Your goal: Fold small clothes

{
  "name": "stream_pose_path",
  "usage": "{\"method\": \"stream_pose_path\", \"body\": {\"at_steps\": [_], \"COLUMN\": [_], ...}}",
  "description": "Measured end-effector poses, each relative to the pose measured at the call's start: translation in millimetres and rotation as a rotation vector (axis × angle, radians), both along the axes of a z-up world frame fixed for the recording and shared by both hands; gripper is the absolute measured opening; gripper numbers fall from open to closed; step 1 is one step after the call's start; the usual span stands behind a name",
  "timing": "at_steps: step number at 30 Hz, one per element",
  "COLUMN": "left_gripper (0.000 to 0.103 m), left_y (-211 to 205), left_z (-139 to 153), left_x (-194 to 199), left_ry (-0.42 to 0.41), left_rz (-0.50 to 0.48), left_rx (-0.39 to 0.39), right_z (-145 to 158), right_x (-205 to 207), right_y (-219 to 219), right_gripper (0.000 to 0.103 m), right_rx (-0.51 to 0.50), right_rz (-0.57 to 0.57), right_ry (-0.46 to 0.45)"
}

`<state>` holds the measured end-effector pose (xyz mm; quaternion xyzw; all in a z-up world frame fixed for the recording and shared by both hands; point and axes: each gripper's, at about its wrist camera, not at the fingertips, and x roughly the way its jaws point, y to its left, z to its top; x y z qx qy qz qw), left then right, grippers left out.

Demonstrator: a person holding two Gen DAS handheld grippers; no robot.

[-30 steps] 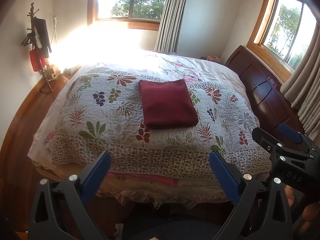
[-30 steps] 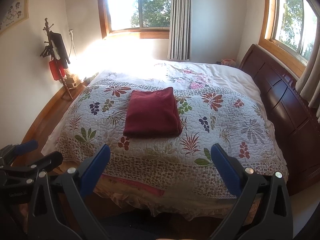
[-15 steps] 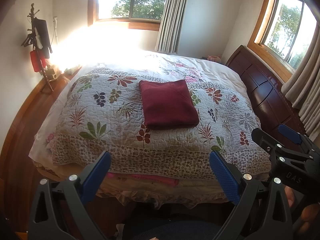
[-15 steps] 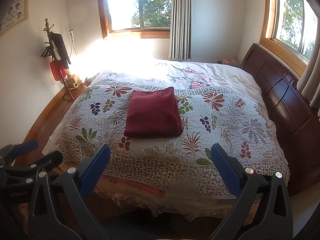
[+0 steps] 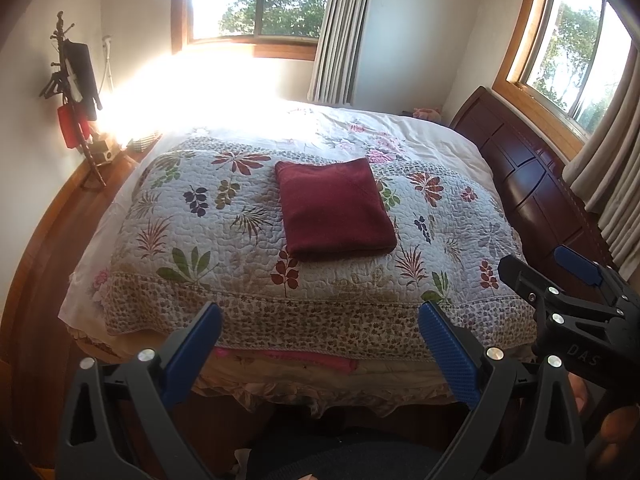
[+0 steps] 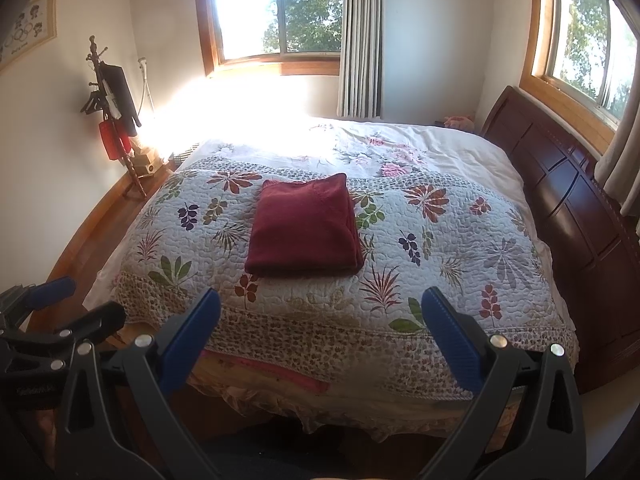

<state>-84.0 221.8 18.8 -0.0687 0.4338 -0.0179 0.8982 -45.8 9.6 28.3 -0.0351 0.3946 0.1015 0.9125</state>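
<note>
Left gripper (image 5: 320, 336): fingers spread wide, holding nothing, short of the bed's near edge.
Right gripper (image 6: 320, 324): likewise released and empty, level with its partner.
Quilt (image 5: 224, 248): floral cover past both grippers, bare at its near border.
Red garment (image 5: 334, 208): already a neat folded rectangle mid-quilt, long axis running 6 to 12 o'clock; at 12 o'clock from both grippers, well apart from each.
Nearer hand: neither clearly; both look about equally far.
Headboard (image 6: 576, 208): dark wood, at 2 o'clock.
</note>
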Motion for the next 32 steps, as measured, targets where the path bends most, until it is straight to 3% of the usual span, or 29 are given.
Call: {"method": "stream_pose_path", "body": {"at_steps": [32], "left_gripper": [0.099], "left_y": [4], "left_z": [-2], "left_x": [23], "left_ry": [0.011], "left_rz": [0.002], "left_rx": [0.001], "right_z": [-6], "right_x": [20], "right_y": [1], "right_gripper": [0.100], "right_rx": [-0.006], "right_rz": [-0.002], "right_ry": [0.019]}}
